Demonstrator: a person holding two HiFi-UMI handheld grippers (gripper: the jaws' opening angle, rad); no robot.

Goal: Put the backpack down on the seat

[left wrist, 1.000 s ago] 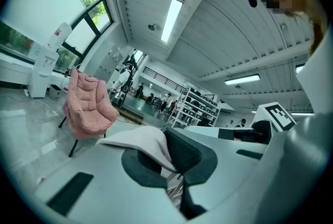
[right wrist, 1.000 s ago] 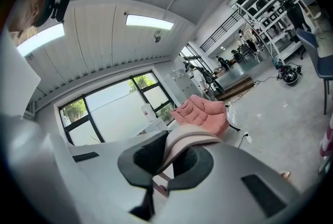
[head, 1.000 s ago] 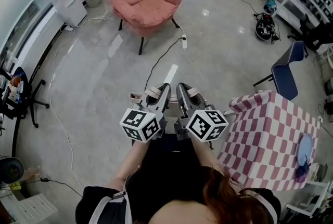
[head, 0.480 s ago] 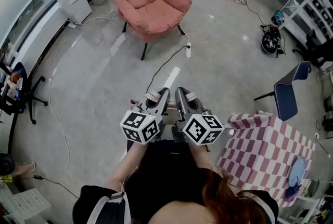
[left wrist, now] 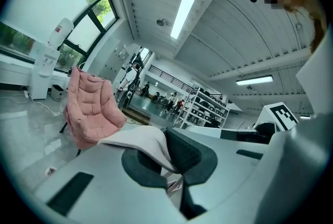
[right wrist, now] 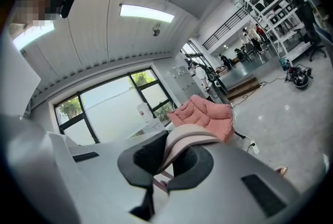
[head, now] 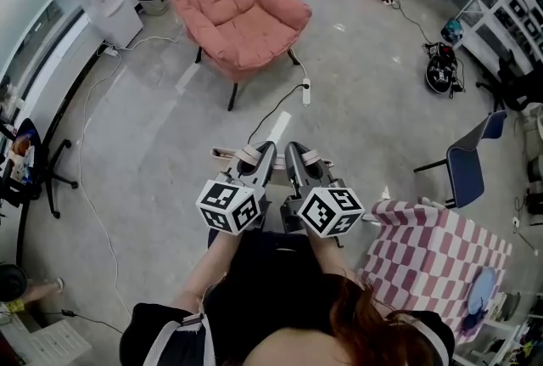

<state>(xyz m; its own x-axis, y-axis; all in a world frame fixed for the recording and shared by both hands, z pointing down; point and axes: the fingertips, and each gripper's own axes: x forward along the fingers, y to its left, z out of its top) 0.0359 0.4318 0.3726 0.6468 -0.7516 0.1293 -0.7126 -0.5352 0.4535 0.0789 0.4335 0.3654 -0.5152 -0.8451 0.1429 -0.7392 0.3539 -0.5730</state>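
From here the left gripper (head: 265,150) and right gripper (head: 294,150) each look clamped tight on the pale backpack straps (left wrist: 136,140) (soft webbing, so the bag will likely sag and swing), held well short of the pink armchair (head: 233,3).

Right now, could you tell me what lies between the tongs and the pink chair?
The head view shows mostly bare floor, crossed by a black cable running to a white power strip near the chair, plus a white floor mark.
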